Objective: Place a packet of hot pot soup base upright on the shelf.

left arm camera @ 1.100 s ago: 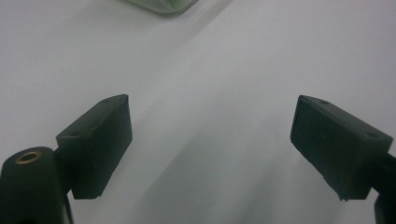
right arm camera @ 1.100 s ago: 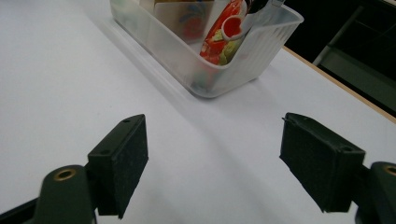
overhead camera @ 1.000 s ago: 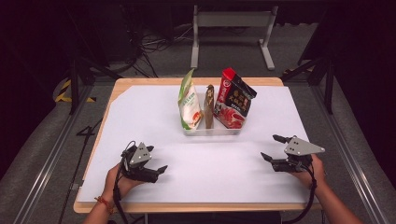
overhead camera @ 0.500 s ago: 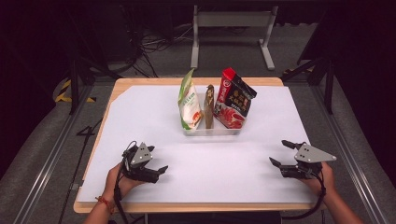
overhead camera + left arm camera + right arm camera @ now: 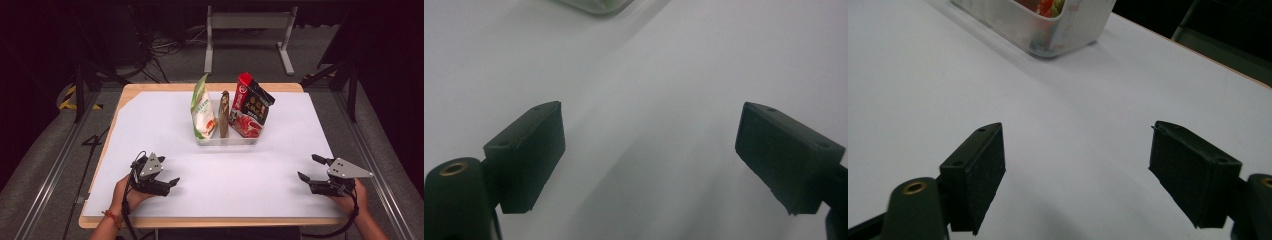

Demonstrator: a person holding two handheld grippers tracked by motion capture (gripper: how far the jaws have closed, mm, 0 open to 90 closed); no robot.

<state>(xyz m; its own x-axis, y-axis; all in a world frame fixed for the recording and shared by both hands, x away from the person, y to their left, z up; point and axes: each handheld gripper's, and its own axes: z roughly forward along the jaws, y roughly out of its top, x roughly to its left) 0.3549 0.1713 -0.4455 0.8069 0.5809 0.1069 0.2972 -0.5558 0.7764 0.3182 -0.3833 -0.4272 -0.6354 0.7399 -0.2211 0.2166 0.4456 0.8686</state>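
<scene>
A clear plastic tray (image 5: 227, 141) stands at the middle back of the white-covered table (image 5: 280, 200). Upright in it are a green-and-white bag (image 5: 202, 107), a thin brown pack (image 5: 224, 114) and a red bag (image 5: 250, 106). At the front left, my left gripper (image 5: 171, 183) rests low with its jaws open toward the right and nothing between them (image 5: 649, 145). My right gripper (image 5: 310, 168) stands open and empty at the front right, pointing left toward the tray (image 5: 1048, 27); its jaws are wide apart (image 5: 1078, 155).
The wooden table edge (image 5: 210, 222) runs along the front. Dark floor, cables and a metal stand (image 5: 247, 22) lie beyond the table. White table surface stretches between both grippers and the tray.
My right gripper has drifted toward the front right corner of the table, still open. The left gripper and the bags in the tray have stayed put.
</scene>
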